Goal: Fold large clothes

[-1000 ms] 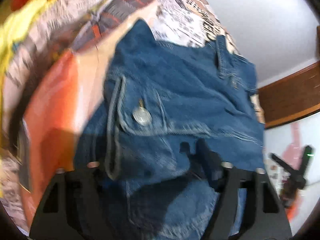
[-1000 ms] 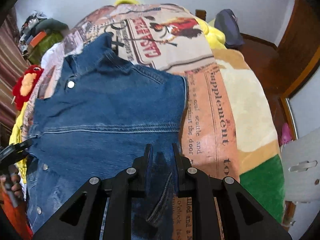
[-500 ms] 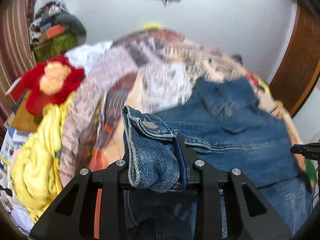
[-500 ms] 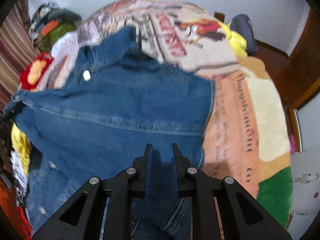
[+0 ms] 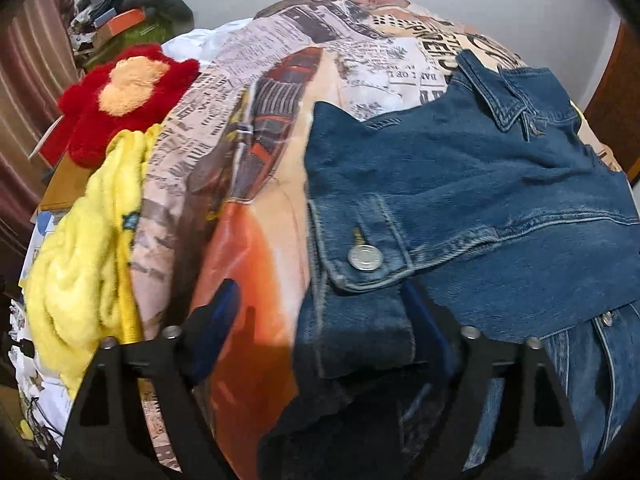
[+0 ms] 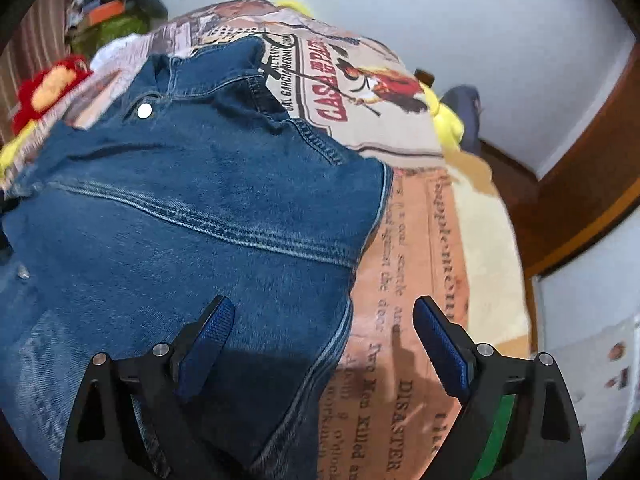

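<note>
While both hand-held grippers (image 5: 320,320) (image 6: 324,332) gape over denim jacket (image 6: 192,208), cuff button (image 5: 365,258) only leftward

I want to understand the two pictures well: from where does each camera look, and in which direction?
Left wrist: sits behind the left tongs, looks forward and down at the denim jacket cuff on the printed blanket; both open fingers show.
Right wrist: sits behind the right tongs, looks over the jacket's right edge toward the wall; open blue-padded fingers show.
Shared: jacket, blanket, red plush toy.
</note>
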